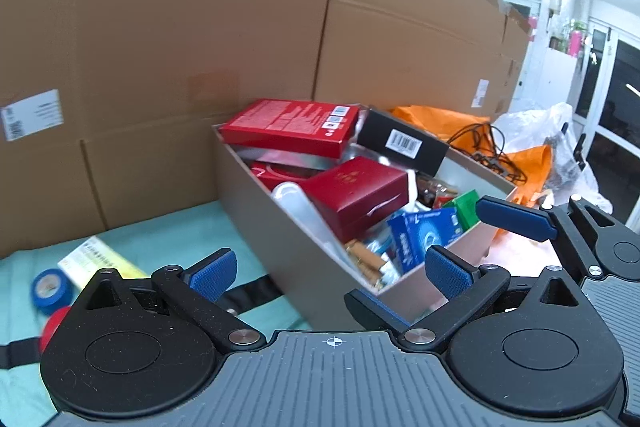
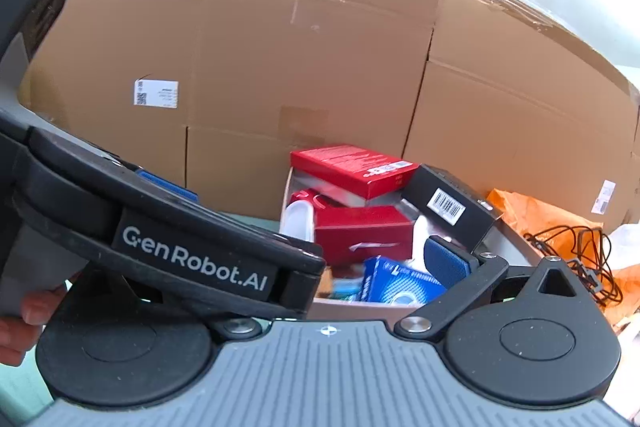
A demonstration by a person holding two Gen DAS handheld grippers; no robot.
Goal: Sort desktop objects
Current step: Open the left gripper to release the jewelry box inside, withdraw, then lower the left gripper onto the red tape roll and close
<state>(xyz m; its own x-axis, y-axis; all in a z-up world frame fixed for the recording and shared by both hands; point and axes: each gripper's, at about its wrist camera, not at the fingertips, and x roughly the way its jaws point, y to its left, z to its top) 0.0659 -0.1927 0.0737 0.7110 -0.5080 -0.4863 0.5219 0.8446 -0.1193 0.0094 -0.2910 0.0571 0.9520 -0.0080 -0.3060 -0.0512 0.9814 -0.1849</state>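
Clutter remains down-left of the left gripper (image 1: pixel 332 271): yellow box (image 1: pixel 100 259), long axis running away-left, beside blue tape roll (image 1: pixel 50 289). Jaws wide apart, empty. Right gripper (image 2: pixel 320 267), also open and empty, faces the full tray (image 1: pixel 280 227).

Red boxes (image 1: pixel 294 127): three. Black box (image 1: pixel 400 141): one. Blue box (image 1: pixel 424 237): one. Tape rolls (image 1: pixel 50 289): two.
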